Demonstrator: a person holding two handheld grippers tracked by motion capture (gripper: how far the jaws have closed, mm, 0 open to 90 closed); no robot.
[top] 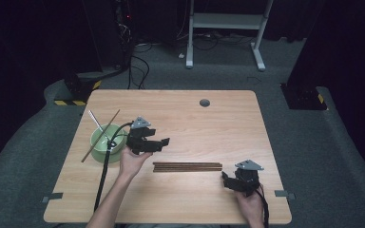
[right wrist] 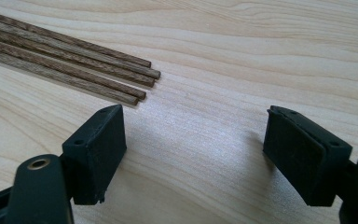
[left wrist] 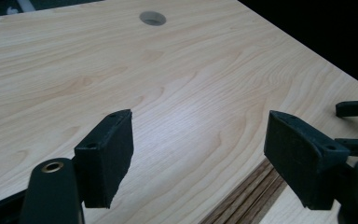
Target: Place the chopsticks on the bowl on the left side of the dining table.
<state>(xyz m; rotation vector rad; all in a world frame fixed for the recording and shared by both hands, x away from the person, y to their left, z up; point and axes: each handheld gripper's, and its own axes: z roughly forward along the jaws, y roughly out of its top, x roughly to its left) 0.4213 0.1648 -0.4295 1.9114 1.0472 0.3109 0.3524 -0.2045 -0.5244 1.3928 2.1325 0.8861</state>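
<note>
Both grippers stand with jaws apart and empty: the left gripper (top: 164, 141) hovers just right of a round green bowl (top: 98, 142) holding a white utensil and a slanting brown stick. Between them, nearer the right gripper (top: 225, 179), four slim, dark, grainy wooden chopsticks (top: 187, 166) lie side by side on the pale wood table (top: 218, 118).

Four dark brown wooden chopsticks (top: 187, 166), lay flat, side by side, touching, ends even, near the table's front edge.

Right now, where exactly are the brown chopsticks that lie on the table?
In the high view, the brown chopsticks lie flat as a bundle near the table's front middle, between the left gripper and the right gripper, right of the green bowl.
</note>
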